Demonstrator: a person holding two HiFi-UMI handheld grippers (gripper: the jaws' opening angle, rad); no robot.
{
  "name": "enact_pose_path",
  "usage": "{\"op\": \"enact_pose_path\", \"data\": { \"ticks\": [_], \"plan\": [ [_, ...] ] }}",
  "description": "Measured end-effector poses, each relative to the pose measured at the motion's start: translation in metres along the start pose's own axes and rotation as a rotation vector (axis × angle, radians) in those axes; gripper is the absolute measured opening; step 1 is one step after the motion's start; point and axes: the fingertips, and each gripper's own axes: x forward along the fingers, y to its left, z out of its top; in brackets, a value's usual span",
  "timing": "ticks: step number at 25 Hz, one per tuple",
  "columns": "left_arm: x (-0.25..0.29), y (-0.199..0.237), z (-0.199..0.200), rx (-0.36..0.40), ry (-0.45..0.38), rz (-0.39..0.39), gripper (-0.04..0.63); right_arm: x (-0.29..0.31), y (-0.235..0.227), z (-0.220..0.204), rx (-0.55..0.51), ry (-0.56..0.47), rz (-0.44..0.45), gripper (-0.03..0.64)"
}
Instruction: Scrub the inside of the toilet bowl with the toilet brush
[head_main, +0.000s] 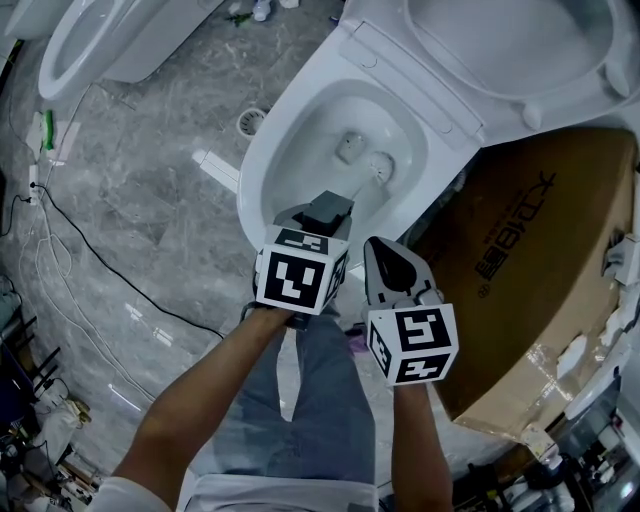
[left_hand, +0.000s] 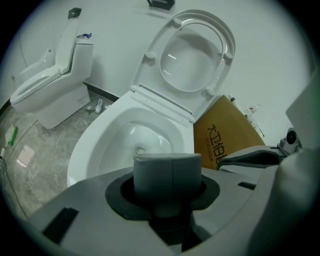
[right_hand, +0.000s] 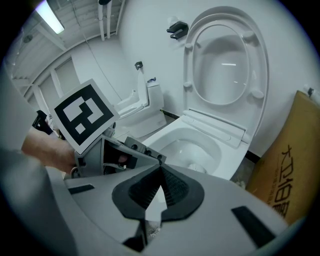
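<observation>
The toilet bowl (head_main: 262, 165) is found open, with seat and lid (head_main: 520, 50) raised against the white wall (left_hand: 115, 30). The near and left parts of the rim are unobstructed. The left gripper (head_main: 322, 212) is held over the near rim, its jaws clamped on the toilet brush (left_hand: 167, 172) at the grey handle end, which is directed down into the bowl. What appears to be the white brush head (head_main: 380, 167) is seen low in the bowl, beside the outlet. The right gripper (head_main: 383, 258) is held just beside the left one, its jaws closed together with nothing between them.

On the right, a cardboard box (head_main: 540, 260) is set hard against the bowl's flank, and that side is closed off. Open floor is noted to the left, where a floor drain (head_main: 252, 121) and a white strip (head_main: 215, 170) lie near the bowl's base. A second toilet (head_main: 100, 40) is placed well apart at the far left. A black cable (head_main: 100, 250) is trailed across the floor there. The person's legs (head_main: 310, 400) are planted directly before the bowl.

The floor (head_main: 150, 190) is laid in grey veined stone, with a gloss
</observation>
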Motion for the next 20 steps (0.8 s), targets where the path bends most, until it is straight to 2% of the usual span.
{"op": "enact_pose_path", "data": {
  "ticks": [20],
  "plan": [
    [0.017,0.033,0.033,0.02,-0.033,0.032,0.156,0.013,-0.008,-0.002,0.024,0.02,-0.013,0.002]
  ]
}}
